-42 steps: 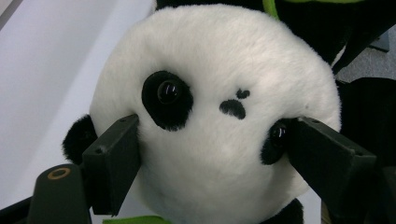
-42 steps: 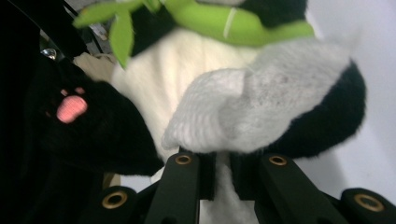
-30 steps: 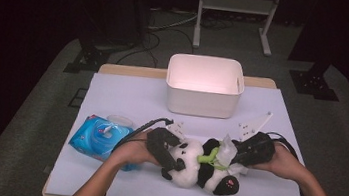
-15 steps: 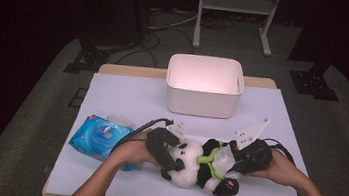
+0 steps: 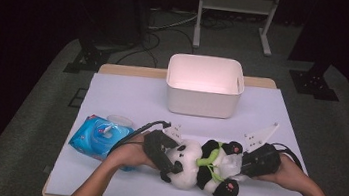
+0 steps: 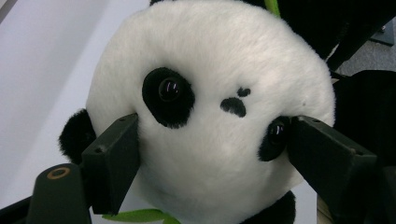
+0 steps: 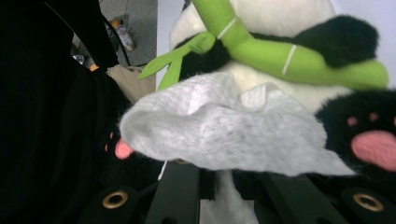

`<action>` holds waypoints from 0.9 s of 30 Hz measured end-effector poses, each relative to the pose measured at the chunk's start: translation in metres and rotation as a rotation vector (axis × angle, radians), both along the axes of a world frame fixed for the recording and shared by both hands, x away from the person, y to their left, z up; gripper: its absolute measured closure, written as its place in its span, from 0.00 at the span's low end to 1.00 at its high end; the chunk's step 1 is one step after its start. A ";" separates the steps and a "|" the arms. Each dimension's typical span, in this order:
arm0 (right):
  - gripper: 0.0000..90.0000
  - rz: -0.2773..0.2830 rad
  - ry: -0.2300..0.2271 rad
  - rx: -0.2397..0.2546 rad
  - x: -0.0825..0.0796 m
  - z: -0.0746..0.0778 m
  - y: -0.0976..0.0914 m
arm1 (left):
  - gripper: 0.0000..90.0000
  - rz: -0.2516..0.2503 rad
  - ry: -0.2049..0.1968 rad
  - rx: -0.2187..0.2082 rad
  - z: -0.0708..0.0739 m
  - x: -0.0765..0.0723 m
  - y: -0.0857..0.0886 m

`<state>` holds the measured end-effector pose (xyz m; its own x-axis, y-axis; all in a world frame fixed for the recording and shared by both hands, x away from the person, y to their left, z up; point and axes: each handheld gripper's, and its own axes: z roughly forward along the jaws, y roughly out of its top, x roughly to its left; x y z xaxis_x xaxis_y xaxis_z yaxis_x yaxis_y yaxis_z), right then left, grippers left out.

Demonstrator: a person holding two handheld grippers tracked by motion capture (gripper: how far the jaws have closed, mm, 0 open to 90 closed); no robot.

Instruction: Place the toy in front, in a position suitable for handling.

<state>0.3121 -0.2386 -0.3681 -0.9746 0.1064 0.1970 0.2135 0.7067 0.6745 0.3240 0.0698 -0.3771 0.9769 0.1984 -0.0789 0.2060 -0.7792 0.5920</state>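
Left gripper clamped on panda head; right gripper pinching wipe against belly. Keep head steady, wipe gently.

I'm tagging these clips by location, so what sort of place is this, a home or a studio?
Most likely a recording studio or lab, not a home: the white-topped table sits in a dark room on grey carpet, loose cables run across the floor, and a metal stand rises behind the table.
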 end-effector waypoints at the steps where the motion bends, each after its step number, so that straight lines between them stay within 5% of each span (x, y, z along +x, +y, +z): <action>1: 0.91 -0.006 0.000 -0.002 0.000 0.000 -0.001 | 0.21 -0.004 -0.003 0.004 0.000 0.000 0.000; 10: 0.91 -0.033 -0.025 -0.024 0.003 0.003 -0.009 | 0.21 0.003 -0.007 0.009 0.000 -0.003 0.000; 27: 0.91 -0.007 -0.088 -0.042 0.027 0.026 0.035 | 0.21 0.002 -0.020 0.009 -0.001 -0.008 0.001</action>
<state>0.3386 -0.2035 -0.3423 -0.9871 0.1202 0.1055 0.1599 0.7336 0.6606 0.3162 0.0712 -0.3777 0.9780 0.2005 -0.0574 0.1953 -0.7843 0.5889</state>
